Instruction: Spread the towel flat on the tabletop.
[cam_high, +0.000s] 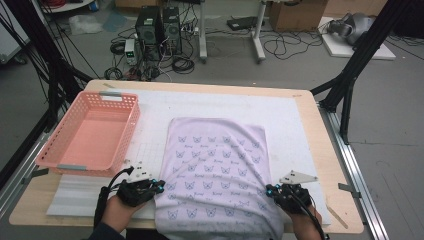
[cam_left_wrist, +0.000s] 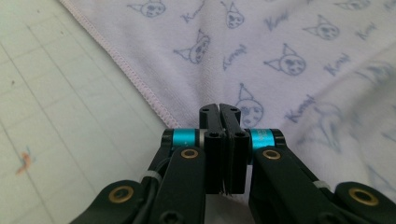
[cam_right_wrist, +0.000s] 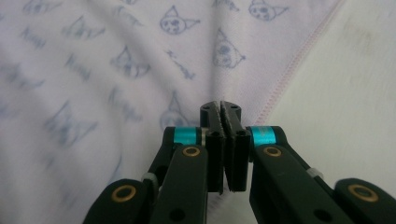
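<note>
One cloth (cam_high: 215, 170), pale lilac with a printed pattern of small cat faces and script words, spread flat in the lower middle of the high view, its near edge hanging over the front of the surface (cam_high: 310, 130). Pink stitched hem running along its borders; gentle creases fanning from both lower corners. One white gridded mat (cam_high: 280, 110) underneath, covering most of the wooden top.

Two grippers, one at each lower corner of the cloth. Left gripper (cam_high: 159, 186) at the lower left of the high view, held by a hand (cam_high: 118, 212); in the left gripper view its jaws pressed together, pinching the cloth (cam_left_wrist: 280, 56) just inside the hem, bare mat (cam_left_wrist: 60, 107) to the left. Right gripper (cam_high: 269, 190) at the lower right, held by the other hand (cam_high: 307, 225); in the right gripper view its jaws likewise pressed together on the cloth (cam_right_wrist: 116, 56) near the hem, mat (cam_right_wrist: 345, 88) to the right. One grey three-cornered plate on top of each gripper.

One pink plastic basket (cam_high: 127, 130) with a latticed wall at the left of the high view, near the cloth's left edge but apart from it. Nothing lying on the cloth between the two grippers.

Beyond the far edge, on the floor: two dark computer towers (cam_high: 160, 27), tangled cables, white table legs, one cardboard box (cam_high: 295, 15). Black frame struts at both upper corners.
</note>
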